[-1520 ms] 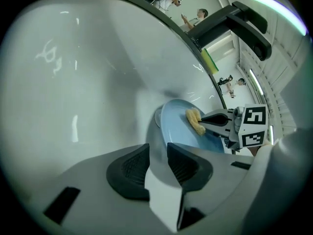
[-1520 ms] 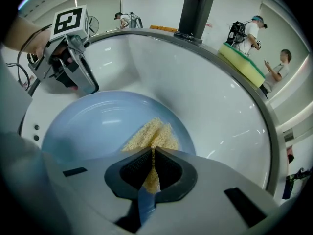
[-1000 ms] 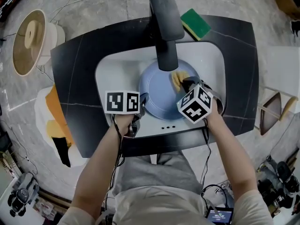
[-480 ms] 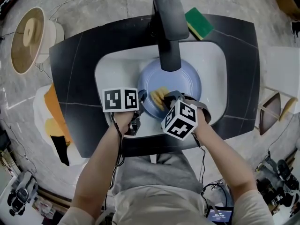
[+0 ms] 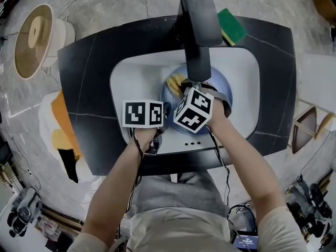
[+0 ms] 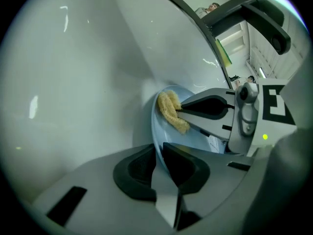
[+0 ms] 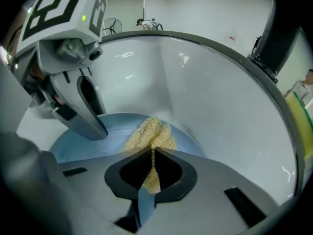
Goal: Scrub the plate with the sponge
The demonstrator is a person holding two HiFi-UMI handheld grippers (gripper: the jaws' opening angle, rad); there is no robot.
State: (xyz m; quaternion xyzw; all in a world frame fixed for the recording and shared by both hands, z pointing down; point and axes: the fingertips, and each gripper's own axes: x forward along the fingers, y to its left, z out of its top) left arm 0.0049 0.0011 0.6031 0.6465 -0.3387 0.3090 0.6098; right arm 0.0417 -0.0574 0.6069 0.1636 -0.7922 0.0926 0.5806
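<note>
The pale blue round plate (image 5: 222, 86) lies in the white sink basin (image 5: 131, 77) set into the black counter (image 5: 84, 62), partly under the black faucet (image 5: 199, 25). The left gripper (image 6: 159, 153) has the plate's rim at about 8 o'clock between its jaws. They have just eased open a little, yet the pads look pressed on the rim, probably to stop the plate sliding or spinning under the scrubbing.

The right gripper (image 7: 151, 151) is clamped on a yellow fibrous sponge (image 7: 149, 131) and points steeply down. That pushes the sponge's free end flat against the plate's face near 10 o'clock, close beside the left gripper. The scrub appears to be mid-stroke.

A second sponge, green with a yellow layer (image 5: 232, 26), sits unused on the counter at the sink's 1 o'clock.
</note>
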